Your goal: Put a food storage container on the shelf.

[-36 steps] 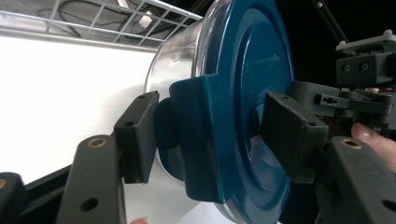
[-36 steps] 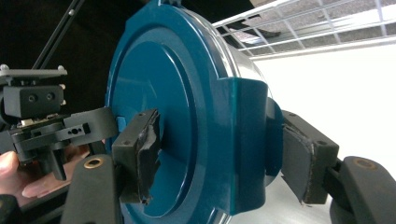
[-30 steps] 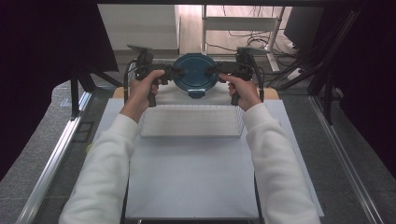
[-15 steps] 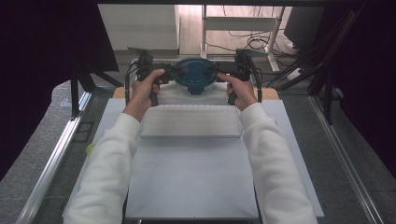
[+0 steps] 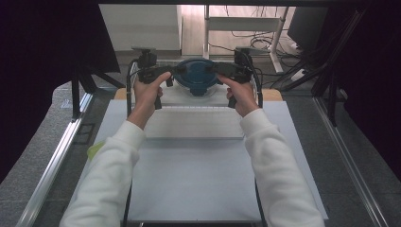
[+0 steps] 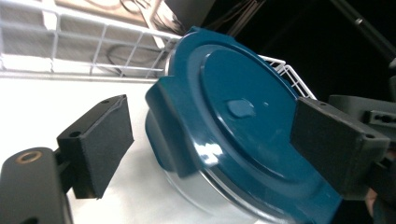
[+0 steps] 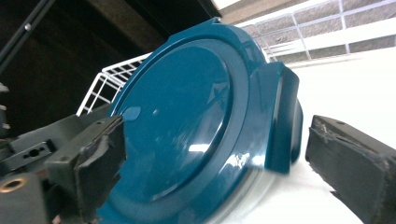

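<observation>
We square the left gripper (image 5: 171, 72) and right gripper (image 5: 218, 71), jaws open and holding nothing, on the blue lid's (image 5: 196, 75) side tabs at upper centre before squeezing evenly.

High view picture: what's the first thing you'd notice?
The round blue lid on a clear container at the far end of the table, with white wire rack bars behind it. The left tool and right tool flank it from either side, each hand gripping a handle. Nearer, a white ridged board lies on the pale mat.
</observation>
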A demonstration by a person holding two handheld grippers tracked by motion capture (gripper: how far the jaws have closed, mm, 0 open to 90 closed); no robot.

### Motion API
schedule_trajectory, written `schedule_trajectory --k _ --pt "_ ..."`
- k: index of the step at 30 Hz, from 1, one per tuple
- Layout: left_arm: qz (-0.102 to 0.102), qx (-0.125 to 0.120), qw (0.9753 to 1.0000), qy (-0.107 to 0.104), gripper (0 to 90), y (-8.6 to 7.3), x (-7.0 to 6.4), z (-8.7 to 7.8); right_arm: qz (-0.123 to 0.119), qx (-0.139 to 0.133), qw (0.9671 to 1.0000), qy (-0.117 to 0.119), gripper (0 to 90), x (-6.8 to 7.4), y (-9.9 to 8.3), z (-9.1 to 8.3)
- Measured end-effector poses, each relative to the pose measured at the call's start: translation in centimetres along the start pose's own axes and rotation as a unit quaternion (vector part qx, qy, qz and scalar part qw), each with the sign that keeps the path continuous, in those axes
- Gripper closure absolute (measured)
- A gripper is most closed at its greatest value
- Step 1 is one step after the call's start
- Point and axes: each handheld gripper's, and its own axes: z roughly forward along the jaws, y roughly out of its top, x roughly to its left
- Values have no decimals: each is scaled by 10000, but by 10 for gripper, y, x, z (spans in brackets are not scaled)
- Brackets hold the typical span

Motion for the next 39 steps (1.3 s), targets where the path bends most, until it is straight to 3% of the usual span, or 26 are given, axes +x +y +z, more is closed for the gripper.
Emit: schedule_trajectory --k 2,3,4,5,7,8,9,10,11,12,14,15,16,17,18,19,20,22,23,26,27,30,31,33,34,39 --pt "259 -74 9996 -30 122 -7 -10 -12 -241 -73 9997 -72 42 4 -3 -12" --pt "259 -74 9996 -30 123 -7 -10 -12 -241 -73 9997 -72 42 4 -3 -12" --pt "509 -68 9987 -36 127 -13 -15 -21 -410 -105 9991 -51 43 6 -7 -23" --pt "509 -68 9987 -36 130 -13 -15 -21 -410 -105 9991 -51 43 6 -7 -23" --pt "706 4 9972 -237 148 -24 -22 -35 -728 55 9972 186 54 11 -18 -38" --pt "706 4 9972 -237 152 -24 -22 -35 -866 107 9959 236 59 13 -23 -42" --pt "830 58 9963 -237 153 -29 -23 -40 -1041 128 9942 238 68 14 -29 -48" --pt "933 110 9953 -229 153 -34 -26 -43 -1041 128 9942 238 68 14 -29 -48" --pt "1033 154 9942 -247 161 -39 -28 -47 -1389 130 9898 284 83 16 -42 -57" --pt "1090 217 9934 -276 163 -45 -30 -51 -1389 130 9898 284 83 16 -42 -57" --pt "1200 362 9907 -523 171 -69 -36 -64 -1794 91 9830 376 107 16 -63 -68" --pt "1200 362 9907 -523 173 -69 -36 -64 -1794 91 9830 376 107 16 -63 -68" --pt "1243 376 9897 -594 173 -76 -37 -67 -2001 42 9792 337 113 15 -72 -72" --pt "1404 449 9871 -629 182 -95 -40 -73 -2293 -50 9730 259 121 13 -89 -78" --pt "1404 449 9871 -629 181 -95 -40 -73 -2293 -50 9730 259 121 13 -89 -78" --pt "1518 528 9848 -664 181 -109 -42 -77 -2370 -86 9711 253 128 11 -96 -80" --pt "1651 548 9831 -568 183 -122 -43 -81 -2477 -84 9682 324 146 5 -114 -85" --pt "1737 577 9818 -504 184 -131 -44 -84 -2475 -78 9682 362 154 3 -121 -87" --pt "1850 612 9797 -468 186 -147 -43 -88 -2473 -59 9678 462 165 -6 -140 -92" --pt "1956 659 9778 -358 192 -171 -38 -93 -2529 -58 9666 401 169 -16 -162 -98" --pt "1956 659 9778 -358 191 -171 -38 -93 -2529 -58 9666 401 169 -16 -162 -98" --pt "1942 878 9767 -248 195 -197 -27 -92 -2483 -7 9681 342 174 -30 -188 -103" --pt "1942 878 9767 -248 195 -197 -27 -92 -2483 -7 9681 342 174 -30 -188 -103" --pt "1858 952 9777 -236 197 -207 -21 -93 -2511 60 9679 133 175 -40 -205 -105" --pt "1846 1067 9768 -204 196 -214 -16 -93 -2502 71 9681 103 175 -42 -209 -105" --pt "1756 1211 9769 -107 197 -225 -7 -91 -2452 194 9693 -15 176 -53 -230 -105"
